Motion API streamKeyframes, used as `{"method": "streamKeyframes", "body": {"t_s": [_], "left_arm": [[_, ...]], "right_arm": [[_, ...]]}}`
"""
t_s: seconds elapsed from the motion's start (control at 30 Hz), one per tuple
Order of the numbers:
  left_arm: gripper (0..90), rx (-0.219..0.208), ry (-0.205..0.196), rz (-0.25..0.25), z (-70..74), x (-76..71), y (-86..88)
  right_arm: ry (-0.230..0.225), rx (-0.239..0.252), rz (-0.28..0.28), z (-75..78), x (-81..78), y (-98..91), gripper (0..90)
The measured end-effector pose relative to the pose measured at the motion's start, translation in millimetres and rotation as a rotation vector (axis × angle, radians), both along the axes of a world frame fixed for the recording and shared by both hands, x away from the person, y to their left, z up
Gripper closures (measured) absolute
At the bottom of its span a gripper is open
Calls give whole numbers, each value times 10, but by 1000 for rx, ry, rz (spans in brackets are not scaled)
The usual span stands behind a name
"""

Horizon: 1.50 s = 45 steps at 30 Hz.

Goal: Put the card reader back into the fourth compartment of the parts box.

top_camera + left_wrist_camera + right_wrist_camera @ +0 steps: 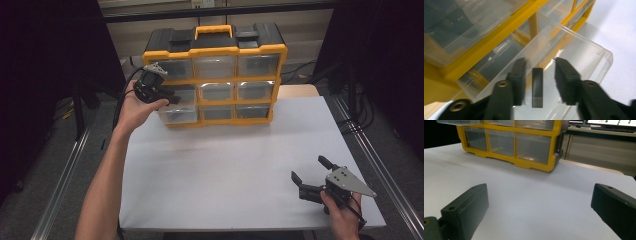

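**Left gripper working at a pulled-out drawer of the parts organizer**

A person is holding the left gripper (172,98) against the left column of a yellow-and-black parts organizer (215,80) that is standing at the far side of the white table (225,165). One clear plastic drawer (584,52) is sticking out of its slot on that side. In the left gripper view the jaws are standing slightly apart over the open drawer, and a small dark rectangular block (537,86) is showing between them; neither jaw is visibly pressing on it, so whether it is gripped or lying in the drawer is not clear.

The right gripper (312,175) is resting low at the near right corner of the table, well apart from the organizer, its jaws spread wide with nothing between them.

Judging from this, the step concerns the block and the drawer. Doing it well means keeping the jaws centred on the block and clear of the thin clear walls.
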State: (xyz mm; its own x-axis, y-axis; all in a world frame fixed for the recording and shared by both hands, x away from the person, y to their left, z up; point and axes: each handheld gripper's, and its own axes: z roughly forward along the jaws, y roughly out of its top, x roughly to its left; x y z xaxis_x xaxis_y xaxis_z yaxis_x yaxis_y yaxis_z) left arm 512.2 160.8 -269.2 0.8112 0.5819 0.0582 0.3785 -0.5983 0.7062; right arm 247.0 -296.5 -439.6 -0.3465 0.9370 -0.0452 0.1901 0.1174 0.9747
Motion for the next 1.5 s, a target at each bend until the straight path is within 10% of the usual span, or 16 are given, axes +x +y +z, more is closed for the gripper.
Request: {"method": "streamKeyframes", "body": {"t_s": [0.6,1.5], "left_arm": [[80,-154,-151,65,21,-167,113],[30,-386,-335,175,-273,-806,312]], "right_arm": [[8,5,-6,-14,-7,-31,14],[-1,4,4,-1,30,15,14]]}}
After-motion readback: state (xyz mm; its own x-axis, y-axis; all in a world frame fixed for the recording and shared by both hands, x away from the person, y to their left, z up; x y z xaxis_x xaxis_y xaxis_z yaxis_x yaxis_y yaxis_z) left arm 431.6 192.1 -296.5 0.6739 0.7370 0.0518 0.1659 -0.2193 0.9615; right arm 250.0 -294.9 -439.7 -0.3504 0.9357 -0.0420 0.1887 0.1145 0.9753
